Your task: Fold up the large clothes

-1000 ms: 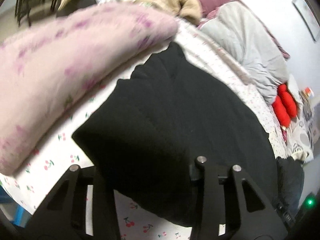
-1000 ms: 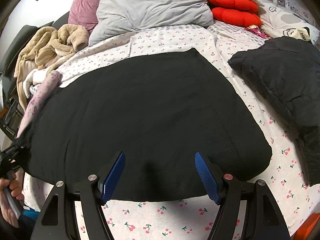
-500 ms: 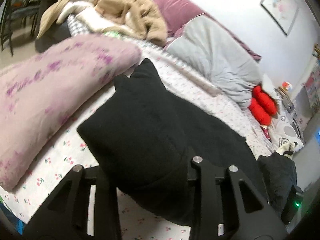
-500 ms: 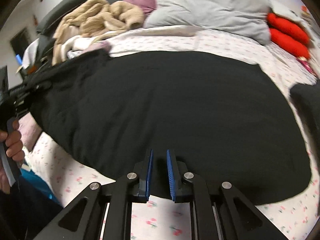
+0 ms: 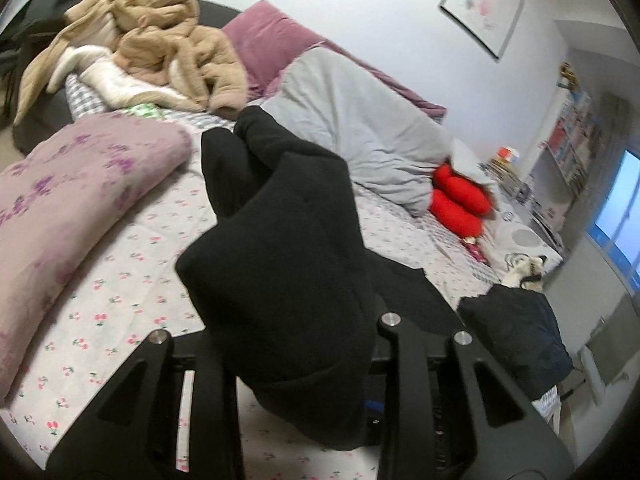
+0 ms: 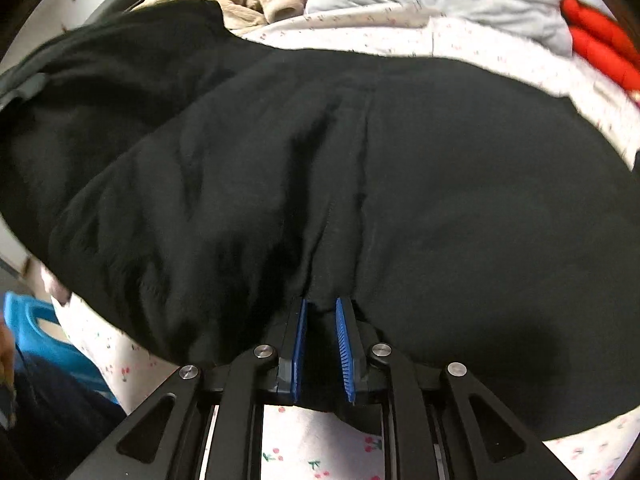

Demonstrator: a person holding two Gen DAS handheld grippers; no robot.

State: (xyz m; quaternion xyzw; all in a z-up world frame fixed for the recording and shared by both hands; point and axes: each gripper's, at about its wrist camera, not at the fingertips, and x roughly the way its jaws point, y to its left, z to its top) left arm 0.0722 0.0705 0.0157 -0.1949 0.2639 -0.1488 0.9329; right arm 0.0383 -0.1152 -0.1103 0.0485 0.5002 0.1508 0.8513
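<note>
A large black garment (image 6: 360, 160) lies spread over the cherry-print bed sheet (image 5: 120, 280). In the left wrist view my left gripper (image 5: 280, 340) holds a bunched corner of the black garment (image 5: 280, 240) lifted off the bed; its jaws are closing, and the cloth fills the gap and hides the fingertips. In the right wrist view my right gripper (image 6: 322, 308) points down at the near hem. A pinch of cloth sits between its blue pads (image 6: 300, 340), and the jaws are opening slightly while still pressing on it.
A pink floral quilt (image 5: 60, 200) lies at the left of the bed, with a tan coat (image 5: 160, 40) behind it. A grey duvet (image 5: 360, 120) and a red cushion (image 5: 460, 196) are at the back. Another black garment (image 5: 516, 332) lies at the right. A blue stool (image 6: 36, 328) stands beside the bed.
My left gripper rose and tilted up, lifting the garment's corner off the sheet. My right gripper went from wide open to clamped on the near hem and slid across it.
</note>
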